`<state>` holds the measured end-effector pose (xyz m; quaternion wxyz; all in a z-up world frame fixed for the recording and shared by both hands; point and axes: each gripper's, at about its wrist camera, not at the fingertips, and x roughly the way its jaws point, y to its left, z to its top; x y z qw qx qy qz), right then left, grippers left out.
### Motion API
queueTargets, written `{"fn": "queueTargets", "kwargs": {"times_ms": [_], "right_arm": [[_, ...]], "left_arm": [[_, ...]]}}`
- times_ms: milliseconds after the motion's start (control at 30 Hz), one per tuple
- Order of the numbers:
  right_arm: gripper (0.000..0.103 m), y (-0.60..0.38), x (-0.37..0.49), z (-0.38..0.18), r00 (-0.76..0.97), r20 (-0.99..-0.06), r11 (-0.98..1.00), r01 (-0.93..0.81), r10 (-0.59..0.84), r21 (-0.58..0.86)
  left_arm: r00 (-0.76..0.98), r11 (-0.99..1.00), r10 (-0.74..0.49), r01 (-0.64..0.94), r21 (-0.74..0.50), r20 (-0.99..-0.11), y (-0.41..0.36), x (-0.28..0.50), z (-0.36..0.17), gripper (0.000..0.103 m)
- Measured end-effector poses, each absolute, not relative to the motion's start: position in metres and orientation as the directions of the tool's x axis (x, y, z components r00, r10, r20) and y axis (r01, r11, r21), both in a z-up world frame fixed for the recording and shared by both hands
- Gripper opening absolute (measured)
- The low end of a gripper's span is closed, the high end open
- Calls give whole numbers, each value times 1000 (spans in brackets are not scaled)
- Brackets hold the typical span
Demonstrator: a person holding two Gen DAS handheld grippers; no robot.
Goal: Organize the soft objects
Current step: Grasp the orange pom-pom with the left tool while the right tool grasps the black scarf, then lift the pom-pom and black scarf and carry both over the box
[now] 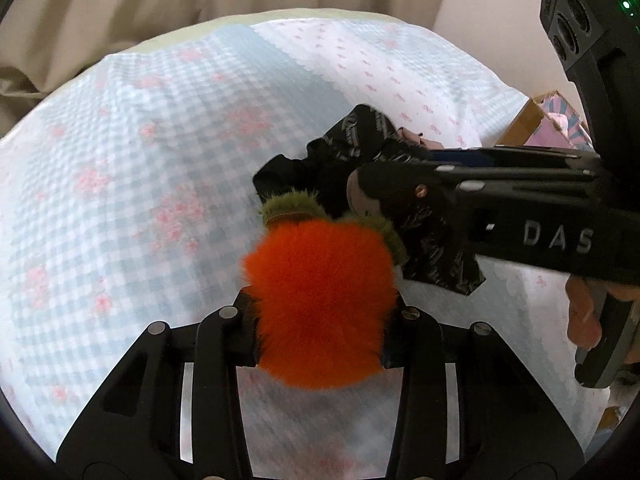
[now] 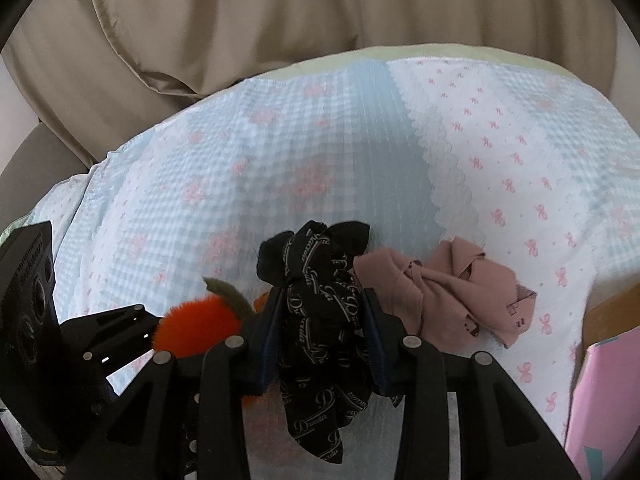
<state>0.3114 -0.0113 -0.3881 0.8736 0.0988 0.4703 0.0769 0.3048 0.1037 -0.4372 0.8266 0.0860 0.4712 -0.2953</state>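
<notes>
Presently, the left claw (image 1: 320,320) is seen pressed onto an orange fluffy toy (image 1: 320,300), which is pinched between its two fingers and bulges out above and below them. Green fuzzy leaves (image 1: 286,206) are noted at the far side of the toy. From the right wrist view the same toy (image 2: 192,330) is seen at lower left, with the left claw (image 2: 116,336) behind it, just beside the right claw.

The right claw (image 2: 320,332) is closed on a black patterned scarf (image 2: 320,320); the cloth is bunched between the blue-lined fingers, one end gathered above them and the other hanging below. In the left wrist view the right claw (image 1: 400,188) is seen entering from the right, the black scarf (image 1: 360,160) gripped at its tip and lying against the green leaves of the toy.

A dusty-pink cloth (image 2: 448,284) is observed crumpled on the bed, just to the right of the scarf and touching or nearly touching it; which cannot be told. Everything is carried by a bedspread (image 2: 200,168) in pale blue check with pink flowers, a white panel with pink bows adjoining on the right. A cardboard box (image 2: 612,312) with pink contents is seen at the right edge of the bed. Beige curtains (image 2: 280,20) are hung beyond the bed
</notes>
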Motion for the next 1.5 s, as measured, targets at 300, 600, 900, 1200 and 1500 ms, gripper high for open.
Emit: {"fn": "queueTargets", "kwargs": {"times_ms": [300, 600, 900, 1200, 1500], "right_arm": [[35, -10, 299, -339, 584, -780, 969, -47, 224, 243], [35, -9, 263, -259, 629, -748, 972, -59, 213, 227], [35, -18, 206, -178, 658, -730, 979, -68, 187, 190], [35, -48, 140, -119, 663, -731, 985, -71, 162, 154], [35, -111, 87, -99, 651, -739, 984, -86, 176, 158]], "left_arm": [[437, 851, -404, 501, -155, -803, 130, 291, -377, 36], [523, 887, -386, 436, -151, -760, 143, 259, -286, 36], [598, 929, -308, 355, -100, -740, 127, 204, -201, 36], [627, 976, -204, 185, -111, -752, 84, 131, -149, 36], [633, 990, -140, 112, -89, -762, 17, 90, -130, 36]]}}
